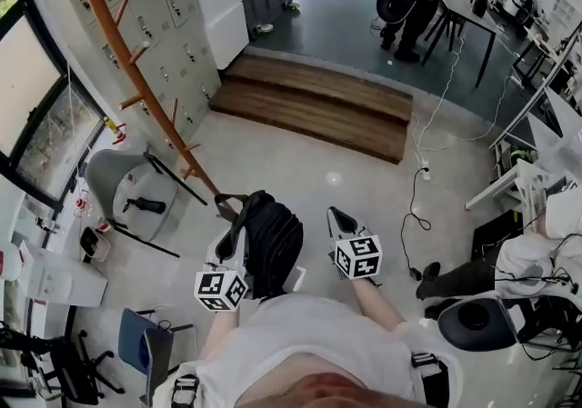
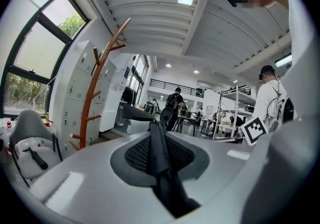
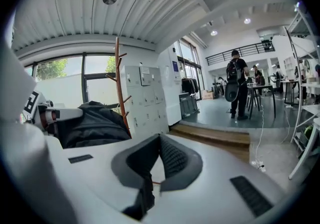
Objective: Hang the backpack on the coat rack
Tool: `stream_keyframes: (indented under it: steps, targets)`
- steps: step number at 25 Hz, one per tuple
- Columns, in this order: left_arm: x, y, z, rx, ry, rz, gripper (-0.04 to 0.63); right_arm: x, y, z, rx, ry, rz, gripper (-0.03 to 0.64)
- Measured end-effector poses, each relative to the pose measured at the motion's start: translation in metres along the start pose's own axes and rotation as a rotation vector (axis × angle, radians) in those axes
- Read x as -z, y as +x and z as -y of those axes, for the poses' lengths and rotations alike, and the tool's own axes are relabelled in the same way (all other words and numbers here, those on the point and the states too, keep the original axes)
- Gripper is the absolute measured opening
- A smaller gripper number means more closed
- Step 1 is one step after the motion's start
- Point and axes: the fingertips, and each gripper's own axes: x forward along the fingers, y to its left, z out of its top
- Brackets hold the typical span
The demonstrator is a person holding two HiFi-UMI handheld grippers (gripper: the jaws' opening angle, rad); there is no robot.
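Floor (image 1: 300, 170), pale and glossy, runs up to broad wooden steps (image 1: 318, 106), with grey lockers (image 1: 173, 15) and tall windows (image 1: 36, 97) along one side. The small labels on the locker doors are too tiny to read. The wooden coat rack (image 1: 136, 56) stands beside the lockers. The left tool (image 2: 156, 135) is pinched on a black strap (image 2: 160, 163) of the backpack (image 1: 273, 243), which is held up near the rack's foot. The right tool (image 3: 152, 165) seems slightly parted, with nothing in it.

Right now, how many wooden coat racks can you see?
1. The orange-brown wooden coat rack stands ahead on the left, beside the grey metal lockers. No other shows, though furniture could hide one.
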Motion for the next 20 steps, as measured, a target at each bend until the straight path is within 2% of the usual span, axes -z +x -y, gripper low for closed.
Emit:
stream_keyframes:
  steps: [5,8,14,20]
  targets:
    - [-0.019,0.037,-0.05,0.12,0.058,-0.006,0.063,-0.016,0.069,-0.021,0.043,0.018,0.006,0.008]
    - [-0.026,0.055,-0.076,0.158,0.081,-0.009,0.063,-0.023,0.097,-0.031,0.059,0.025,0.008,0.008]
    - [-0.036,0.08,-0.109,0.17,0.093,-0.006,0.063,-0.029,0.128,-0.032,0.073,0.027,-0.005,0.008]
    - [-0.039,0.09,-0.124,0.129,0.073,-0.007,0.063,-0.039,0.146,-0.023,0.069,0.034,0.002,0.008]
